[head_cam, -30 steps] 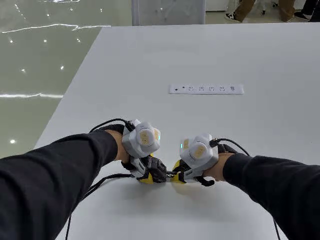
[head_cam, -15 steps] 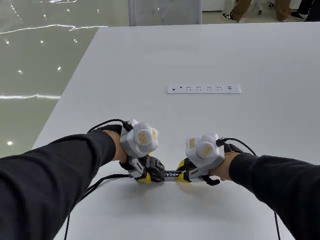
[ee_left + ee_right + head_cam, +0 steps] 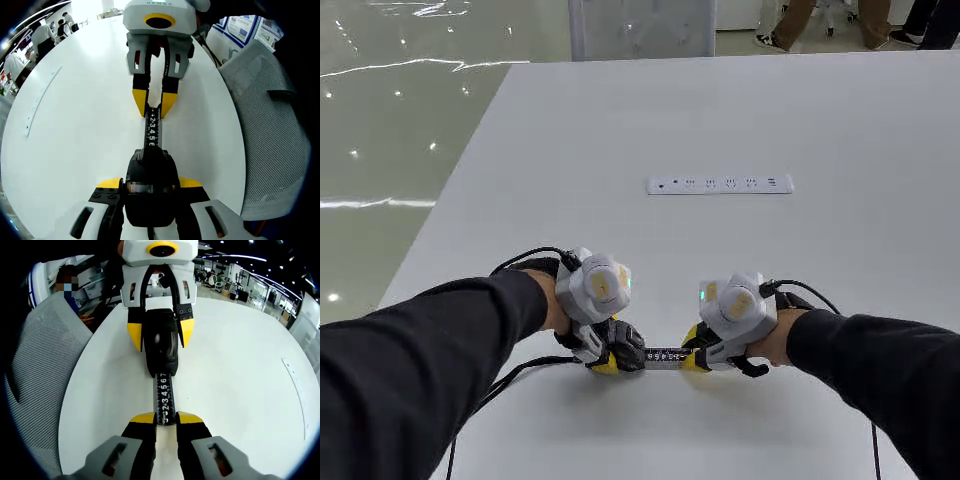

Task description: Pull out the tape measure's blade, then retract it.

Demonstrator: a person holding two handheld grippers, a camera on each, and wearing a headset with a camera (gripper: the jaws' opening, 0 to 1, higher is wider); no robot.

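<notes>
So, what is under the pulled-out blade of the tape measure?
Beneath the blade is white table. Its tip is hidden between the right gripper's shut jaws; the rest is inside the tape measure.

open tabletop (image 3: 620, 120), power strip (image 3: 720, 185) far ahead

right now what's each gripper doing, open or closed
left gripper: closed on the tape measure.
right gripper: closed on the blade.

1. The table (image 3: 740, 100) bears the tape measure (image 3: 628, 342) near its front edge, between the jaws of the left gripper (image 3: 614, 357).
2. The blade (image 3: 667, 354) runs right from it to the right gripper (image 3: 692, 359), which pinches its end.
3. The power strip (image 3: 720, 185) lies behind both, well apart.
</notes>
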